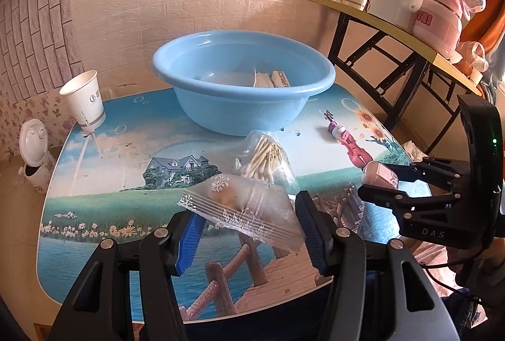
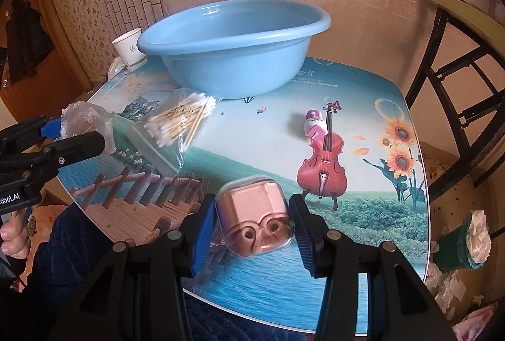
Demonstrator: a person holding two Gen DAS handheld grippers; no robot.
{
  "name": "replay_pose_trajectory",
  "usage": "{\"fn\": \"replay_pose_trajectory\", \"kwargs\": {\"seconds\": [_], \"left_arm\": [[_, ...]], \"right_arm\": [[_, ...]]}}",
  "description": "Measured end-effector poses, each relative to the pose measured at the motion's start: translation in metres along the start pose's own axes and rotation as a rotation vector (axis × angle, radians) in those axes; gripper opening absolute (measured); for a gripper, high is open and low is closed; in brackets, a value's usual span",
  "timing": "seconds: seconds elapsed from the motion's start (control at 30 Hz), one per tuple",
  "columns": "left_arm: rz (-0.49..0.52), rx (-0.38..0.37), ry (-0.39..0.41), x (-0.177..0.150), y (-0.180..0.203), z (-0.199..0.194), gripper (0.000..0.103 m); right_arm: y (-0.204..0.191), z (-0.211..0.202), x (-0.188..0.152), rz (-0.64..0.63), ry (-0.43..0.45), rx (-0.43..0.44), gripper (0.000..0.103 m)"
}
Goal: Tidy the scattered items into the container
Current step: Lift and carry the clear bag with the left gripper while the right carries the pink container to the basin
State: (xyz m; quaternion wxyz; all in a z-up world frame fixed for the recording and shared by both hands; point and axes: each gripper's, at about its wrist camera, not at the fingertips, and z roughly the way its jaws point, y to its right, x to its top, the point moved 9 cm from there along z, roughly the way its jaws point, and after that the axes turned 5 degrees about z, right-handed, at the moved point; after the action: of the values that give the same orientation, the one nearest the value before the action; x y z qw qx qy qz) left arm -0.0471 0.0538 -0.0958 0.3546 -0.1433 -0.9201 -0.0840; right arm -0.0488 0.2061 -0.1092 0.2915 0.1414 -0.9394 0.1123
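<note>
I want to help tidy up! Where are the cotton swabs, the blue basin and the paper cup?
cotton swabs [image 2: 181, 120]: right wrist view, middle of the bundle in its bag.
blue basin [image 1: 243, 110]: left wrist view, front outer wall.
paper cup [image 1: 83, 102]: left wrist view, side wall.

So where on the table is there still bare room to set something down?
Free: the near-left stretch between the paper cup and the table edge, and the right side by the printed sunflowers. Crowded: the middle, with the basin, cotton swab bag and small pink bottle.

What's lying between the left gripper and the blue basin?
A bag of cotton swabs lies between the left gripper and blue basin, seen in left wrist view.
</note>
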Motion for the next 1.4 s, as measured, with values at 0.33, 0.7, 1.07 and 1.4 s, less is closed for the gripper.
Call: {"fn": "replay_pose_trajectory", "kwargs": {"seconds": [0.33, 0.7, 1.07, 1.4], "left_arm": [[-0.003, 0.005, 0.012, 0.007, -0.001, -0.006, 0.055], [-0.015, 0.003, 0.022, 0.013, -0.002, -0.009, 0.055], [-0.023, 0.018, 0.041, 0.032, -0.01, -0.019, 0.055], [-0.035, -0.015, 0.074, 0.062, -0.015, -0.023, 0.055]], "right_arm": [[-0.008, -0.01, 0.012, -0.003, 0.022, 0.01, 0.048], [-0.014, -0.022, 0.02, 0.006, 0.047, 0.019, 0.048], [-0.024, -0.042, 0.037, -0.007, 0.097, 0.029, 0.048], [-0.026, -0.057, 0.063, 0.003, 0.133, 0.029, 0.048]]}}
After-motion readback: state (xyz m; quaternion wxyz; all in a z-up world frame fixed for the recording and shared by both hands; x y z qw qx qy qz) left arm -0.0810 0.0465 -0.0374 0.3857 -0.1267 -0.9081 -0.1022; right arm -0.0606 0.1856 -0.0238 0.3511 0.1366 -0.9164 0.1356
